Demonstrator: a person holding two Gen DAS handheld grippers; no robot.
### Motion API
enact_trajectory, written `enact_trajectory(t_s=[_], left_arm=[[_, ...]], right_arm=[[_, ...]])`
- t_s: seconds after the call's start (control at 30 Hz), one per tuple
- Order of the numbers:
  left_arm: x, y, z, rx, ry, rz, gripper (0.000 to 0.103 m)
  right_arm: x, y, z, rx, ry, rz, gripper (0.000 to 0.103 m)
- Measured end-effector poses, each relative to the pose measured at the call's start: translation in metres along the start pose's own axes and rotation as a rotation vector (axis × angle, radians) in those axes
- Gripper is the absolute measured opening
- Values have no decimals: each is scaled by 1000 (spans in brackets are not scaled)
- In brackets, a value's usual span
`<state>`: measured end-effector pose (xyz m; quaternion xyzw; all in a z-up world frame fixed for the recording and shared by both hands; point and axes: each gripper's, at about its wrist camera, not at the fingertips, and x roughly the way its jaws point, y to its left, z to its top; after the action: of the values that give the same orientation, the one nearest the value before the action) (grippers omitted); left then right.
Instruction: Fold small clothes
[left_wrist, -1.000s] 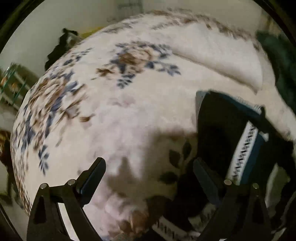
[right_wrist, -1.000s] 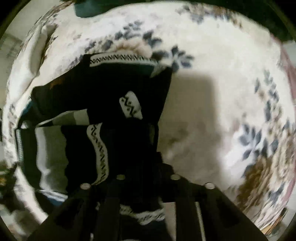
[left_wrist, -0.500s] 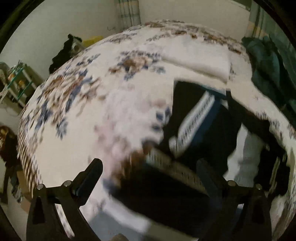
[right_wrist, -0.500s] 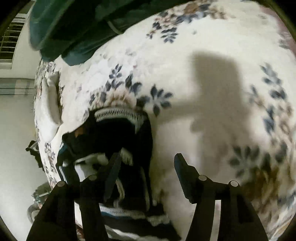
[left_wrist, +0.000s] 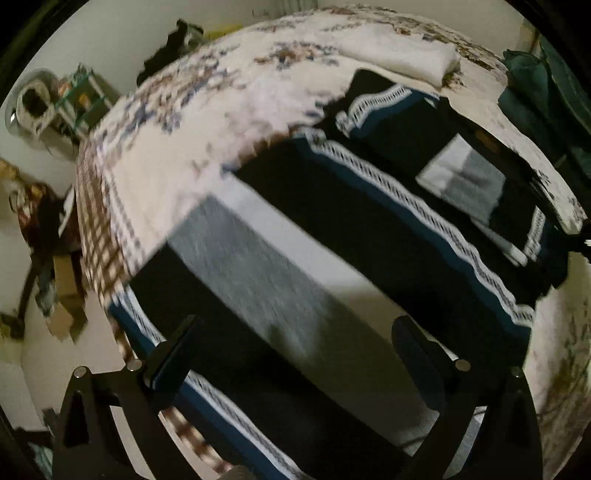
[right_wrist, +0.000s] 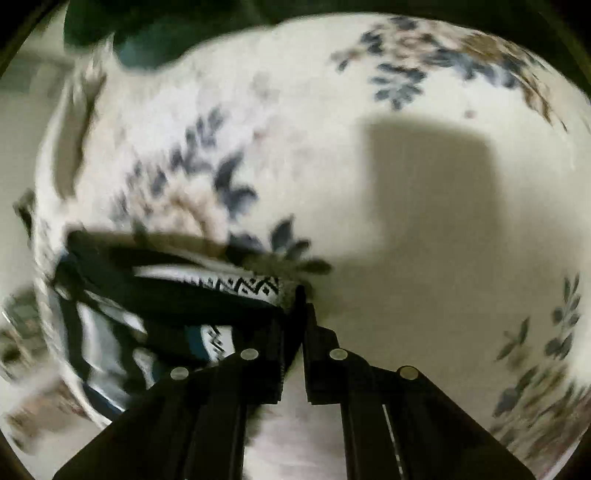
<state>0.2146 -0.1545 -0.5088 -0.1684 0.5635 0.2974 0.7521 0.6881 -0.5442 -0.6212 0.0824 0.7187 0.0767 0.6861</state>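
Knitwear: a dark sweater (left_wrist: 369, 229) lies spread on the bed (left_wrist: 177, 173), directly ahead of and beneath the left gripper (left_wrist: 295, 339). Its long axis runs diagonally, from low at that gripper's left-hand side to high at its right. Broad black, grey and white bands cross it, edged by narrow white zigzag-patterned trim with blue borders. The fabric looks soft and knitted; fine detail is blurred. Beyond the main panel, further ahead and to the right, a folded-over part shows a grey-white patch.

The left gripper stands wide open, fingers (left_wrist: 173, 350) well apart over the sweater, with nothing pinched between them.

The right gripper (right_wrist: 301, 295) has its jaws closing, nearly together, with the sweater's patterned white edge (right_wrist: 251, 284) at their tips; the rest of the garment bunches to that gripper's left. Whether the pads actually press the cloth is hard to confirm, but the edge meets the tips.

The bed cover is cream with blue and brown floral print, fuzzy in texture. A blocky shadow (right_wrist: 424, 177) falls on it ahead and right of the right gripper. A folded white cloth (left_wrist: 402, 55) lies far ahead of the left gripper, and dark green fabric (left_wrist: 535, 85) sits at its far right.
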Motion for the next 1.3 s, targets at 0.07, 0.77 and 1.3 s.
enact_trajectory(t_s=[0.07,0.77,1.3], left_arm=[[-6,-3,-11,-14,14,-31,103],[15,-150,-212,501,181,-198,4],[-12,-126,-215,607,120,-292,2]], right_arm=[[-2,1,-2,-1,12,30,26],[17,-67,-10,288,150,514,59],[0,-15,11,63,2,91,8]])
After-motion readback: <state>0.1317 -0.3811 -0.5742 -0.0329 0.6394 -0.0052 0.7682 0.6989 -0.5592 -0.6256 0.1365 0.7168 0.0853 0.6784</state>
